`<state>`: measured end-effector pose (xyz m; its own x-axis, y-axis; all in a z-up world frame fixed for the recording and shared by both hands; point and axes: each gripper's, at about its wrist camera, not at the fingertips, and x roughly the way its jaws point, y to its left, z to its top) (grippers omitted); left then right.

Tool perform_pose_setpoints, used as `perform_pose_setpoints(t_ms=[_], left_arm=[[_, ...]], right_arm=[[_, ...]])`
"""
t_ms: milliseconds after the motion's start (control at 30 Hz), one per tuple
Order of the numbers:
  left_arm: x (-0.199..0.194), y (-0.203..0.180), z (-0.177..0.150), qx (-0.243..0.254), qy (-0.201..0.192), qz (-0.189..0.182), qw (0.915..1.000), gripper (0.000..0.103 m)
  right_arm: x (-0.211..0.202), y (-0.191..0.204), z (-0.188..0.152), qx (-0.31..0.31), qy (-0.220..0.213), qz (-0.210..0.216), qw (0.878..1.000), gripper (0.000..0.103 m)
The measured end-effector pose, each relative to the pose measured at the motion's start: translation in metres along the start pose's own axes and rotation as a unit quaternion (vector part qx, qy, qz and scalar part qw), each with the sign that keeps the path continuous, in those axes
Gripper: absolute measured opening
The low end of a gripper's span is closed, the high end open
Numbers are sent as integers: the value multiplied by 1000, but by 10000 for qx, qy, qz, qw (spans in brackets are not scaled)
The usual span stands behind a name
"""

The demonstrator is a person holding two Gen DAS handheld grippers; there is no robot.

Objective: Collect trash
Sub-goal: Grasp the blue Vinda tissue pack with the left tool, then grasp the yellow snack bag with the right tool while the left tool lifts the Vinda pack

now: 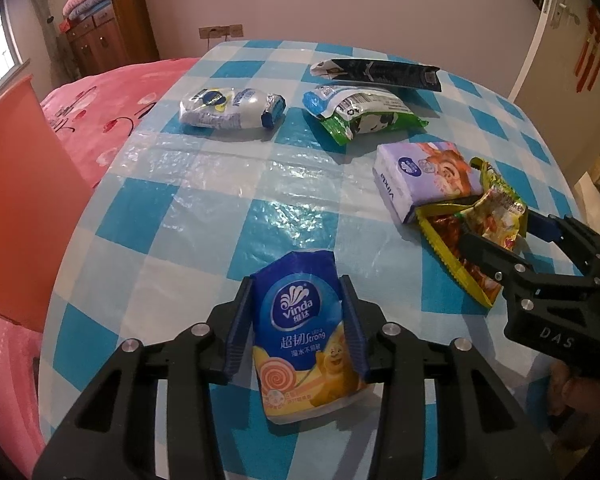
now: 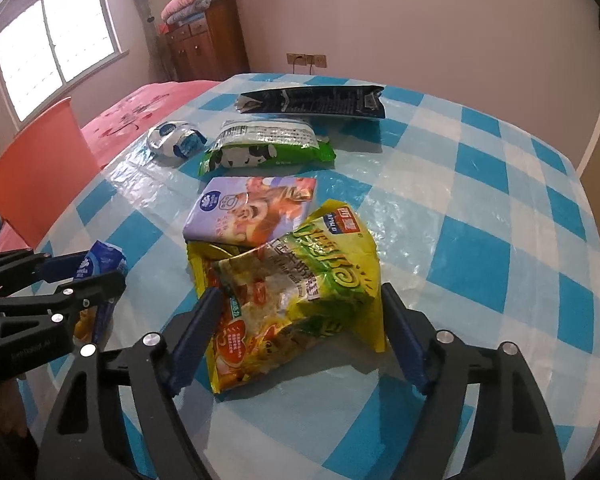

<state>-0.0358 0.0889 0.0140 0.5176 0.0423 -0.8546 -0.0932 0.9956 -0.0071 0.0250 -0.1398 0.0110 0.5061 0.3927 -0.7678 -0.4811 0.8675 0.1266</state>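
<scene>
With the left gripper (image 1: pixel 296 332) clamped on the blue tissue pack (image 1: pixel 300 320), centre the yellow snack bag (image 2: pixel 296 296) between the right gripper's (image 2: pixel 300 332) parted fingers before squeezing.

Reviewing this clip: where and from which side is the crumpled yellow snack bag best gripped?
Grip the yellow snack bag across its puffed, crumpled middle, from its near end, as the right gripper straddles it. That bulge gives the pads purchase; the flat serrated edges hug the table.

Two tissue packs (image 1: pixel 306 334); four wrappers (image 2: pixel 296 296)
</scene>
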Motion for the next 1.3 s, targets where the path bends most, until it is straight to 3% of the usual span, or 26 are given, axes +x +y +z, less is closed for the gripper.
perform_pose_setpoints(t_ms=[133,833,1300], left_arm=[[0,5,0,-69,-6,-156,9999,43],[-10,21,-2,-1,-302,-668,9973,43],[-27,29,-5,88,-587,-912,9941,43]], right_arm=[[-2,-2,0,43,-46,64,10000,67],[-19,-14,2,350,-517,112,9980,36],[-40,-6,6,498,-865,1,9950,27]])
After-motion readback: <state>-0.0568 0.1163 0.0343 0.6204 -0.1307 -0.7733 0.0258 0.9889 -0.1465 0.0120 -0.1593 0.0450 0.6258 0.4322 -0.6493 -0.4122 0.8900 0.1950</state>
